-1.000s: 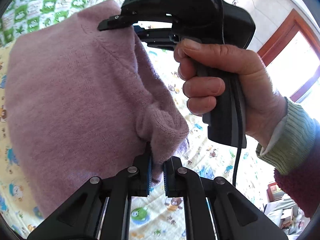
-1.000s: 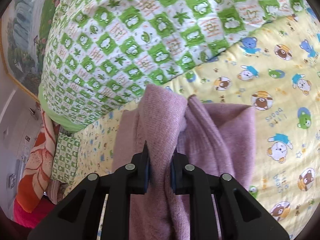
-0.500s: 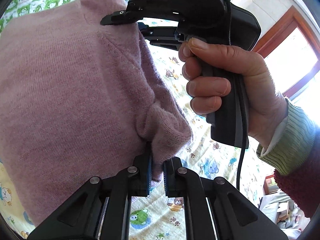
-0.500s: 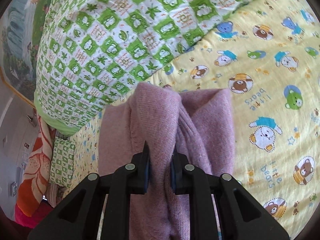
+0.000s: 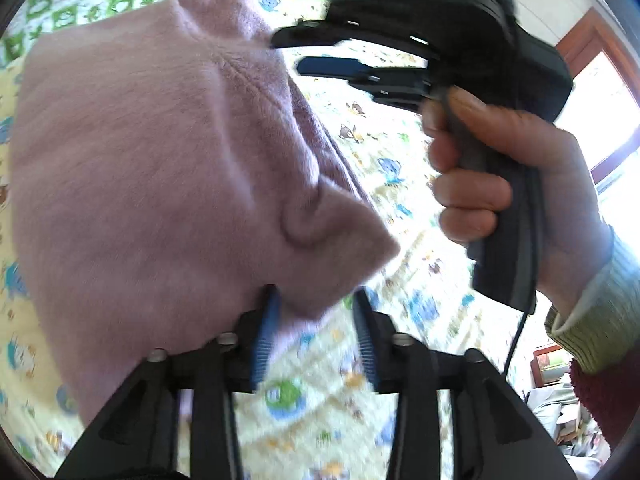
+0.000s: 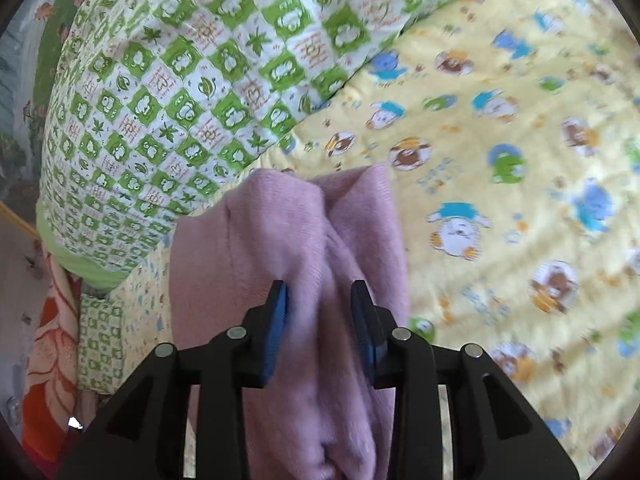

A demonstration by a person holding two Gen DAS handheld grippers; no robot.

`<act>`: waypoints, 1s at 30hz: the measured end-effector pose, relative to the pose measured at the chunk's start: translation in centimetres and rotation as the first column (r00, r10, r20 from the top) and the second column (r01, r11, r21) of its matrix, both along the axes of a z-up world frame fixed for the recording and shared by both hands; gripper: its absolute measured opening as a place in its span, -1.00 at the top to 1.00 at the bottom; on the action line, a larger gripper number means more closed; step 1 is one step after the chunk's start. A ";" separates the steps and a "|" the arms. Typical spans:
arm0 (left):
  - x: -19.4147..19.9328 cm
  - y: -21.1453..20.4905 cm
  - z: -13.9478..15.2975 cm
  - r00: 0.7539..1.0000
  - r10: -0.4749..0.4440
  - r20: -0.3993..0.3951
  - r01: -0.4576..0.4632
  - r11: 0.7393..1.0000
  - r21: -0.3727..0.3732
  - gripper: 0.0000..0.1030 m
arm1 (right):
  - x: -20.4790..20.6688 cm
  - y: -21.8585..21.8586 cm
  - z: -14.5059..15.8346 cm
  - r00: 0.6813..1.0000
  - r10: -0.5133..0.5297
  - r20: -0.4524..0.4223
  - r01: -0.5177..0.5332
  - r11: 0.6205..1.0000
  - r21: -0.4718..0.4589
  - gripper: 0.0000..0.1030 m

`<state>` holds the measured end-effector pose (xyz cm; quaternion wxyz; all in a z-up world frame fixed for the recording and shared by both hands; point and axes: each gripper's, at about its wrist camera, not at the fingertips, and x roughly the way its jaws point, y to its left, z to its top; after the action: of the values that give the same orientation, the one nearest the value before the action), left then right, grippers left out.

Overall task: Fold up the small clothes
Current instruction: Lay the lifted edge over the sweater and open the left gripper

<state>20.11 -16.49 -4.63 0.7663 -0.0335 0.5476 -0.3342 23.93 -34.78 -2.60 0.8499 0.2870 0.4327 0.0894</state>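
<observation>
A small pink knit garment lies bunched on a yellow cartoon-bear sheet. My left gripper is open, its fingers apart, with a corner of the garment resting between them. My right gripper is open too, fingers apart on either side of a fold of the same garment. In the left wrist view the right gripper shows at the top, held by a hand, its fingers at the garment's far edge.
A green-and-white checked quilt lies piled at the far side of the sheet. An orange floral cloth is at the left. A window with a wooden frame is at the right.
Both grippers were shut on the pink garment and have now opened, letting it go. The garment has dropped slightly onto the sheet.
</observation>
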 end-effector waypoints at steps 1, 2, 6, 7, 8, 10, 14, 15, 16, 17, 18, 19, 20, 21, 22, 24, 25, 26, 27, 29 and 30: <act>-0.4 0.4 0.2 1.000 0.003 0.005 -0.003 1.000 0.000 0.09 | -1.0 0.0 0.6 1.000 -0.009 0.007 0.009 1.000 -0.008 0.33; -1.0 1.0 0.5 1.000 0.007 0.008 -0.007 1.000 0.000 0.03 | -1.9 0.0 1.0 1.000 -0.015 0.013 0.016 1.000 -0.012 0.33; -2.8 4.2 1.2 0.998 0.054 -0.008 -0.054 0.998 -0.020 -0.10 | -6.3 0.6 2.3 0.999 -0.042 0.033 0.043 0.998 -0.038 0.33; -3.0 4.8 1.2 0.998 0.067 -0.010 -0.068 0.997 -0.023 -0.13 | -7.2 0.8 2.4 0.998 -0.045 0.035 0.046 0.998 -0.035 0.33; -3.3 6.0 1.0 0.996 0.091 -0.015 -0.091 0.995 -0.026 -0.16 | -8.1 1.0 2.4 0.998 -0.048 0.036 0.049 0.998 -0.036 0.33; -2.8 8.1 1.0 0.986 0.161 -0.036 -0.162 0.986 -0.024 -0.18 | -9.0 1.4 2.2 0.999 -0.043 0.032 0.044 0.999 -0.031 0.32; -0.4 12.6 0.8 0.941 0.329 -0.082 -0.333 0.942 -0.041 -0.28 | -8.5 1.8 1.2 1.000 -0.007 0.020 0.007 1.000 -0.011 0.27; 0.2 13.5 0.7 0.927 0.365 -0.090 -0.369 0.929 -0.036 -0.28 | -7.9 2.0 0.9 1.000 0.013 0.018 -0.013 1.000 -0.007 0.25; 0.7 14.1 0.6 0.915 0.392 -0.098 -0.397 0.917 -0.035 -0.28 | -7.5 2.2 0.6 0.999 0.029 0.016 -0.029 1.000 -0.007 0.24; 1.7 15.1 0.3 0.892 0.437 -0.116 -0.443 0.896 -0.035 -0.29 | -6.8 2.3 0.3 0.999 0.048 0.012 -0.047 0.999 -0.009 0.24; 2.1 15.4 -0.1 0.880 0.457 -0.128 -0.464 0.885 -0.033 -0.29 | -6.1 2.4 0.0 0.998 0.061 0.007 -0.061 0.998 -0.014 0.23; 2.5 15.5 -0.6 0.870 0.473 -0.137 -0.481 0.877 -0.027 -0.29 | -5.4 2.5 -0.2 0.998 0.069 0.003 -0.068 0.997 -0.020 0.22; 3.4 15.9 -0.8 0.855 0.498 -0.144 -0.505 0.863 -0.015 -0.29 | -4.9 2.4 -0.4 0.997 0.072 0.006 -0.072 0.997 -0.017 0.21; 3.7 16.1 -1.2 0.847 0.513 -0.142 -0.520 0.854 -0.012 -0.29 | -4.2 2.3 -0.8 0.997 0.078 0.006 -0.078 0.997 -0.002 0.20; 3.9 16.0 -1.2 0.839 0.526 -0.138 -0.532 0.847 -0.008 -0.30 | -3.7 2.2 -1.0 0.996 0.085 0.002 -0.085 0.996 0.015 0.20; 4.8 16.3 -1.6 0.827 0.545 -0.141 -0.548 0.836 0.016 -0.32 | -2.7 2.4 -1.6 0.993 0.117 -0.004 -0.117 0.992 0.043 0.20; 5.1 16.7 -2.0 0.824 0.547 -0.144 -0.551 0.835 0.021 -0.32 | -2.4 2.7 -1.7 0.991 0.136 -0.003 -0.136 0.990 0.039 0.20; 5.4 16.0 -2.3 0.822 0.551 -0.144 -0.553 0.833 0.029 -0.32 | -2.0 3.0 -1.8 0.988 0.155 0.000 -0.154 0.987 0.031 0.20; 5.6 15.7 -2.5 0.821 0.553 -0.141 -0.553 0.832 0.043 -0.32 | -1.7 3.2 -1.9 0.986 0.167 0.003 -0.167 0.985 0.032 0.20; 5.9 15.3 -2.6 0.822 0.553 -0.137 -0.551 0.833 0.061 -0.32 | -1.3 3.4 -2.1 0.983 0.185 0.008 -0.185 0.981 0.050 0.47; 6.1 15.0 -2.6 0.821 0.555 -0.134 -0.551 0.832 0.070 -0.32 | -1.1 3.4 -2.0 0.981 0.196 0.013 -0.196 0.978 0.064 0.80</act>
<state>26.16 -1.47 -7.19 0.7876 -0.2049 0.5746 -0.0869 22.79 -31.40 -4.61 0.8286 0.2700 0.4531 0.1876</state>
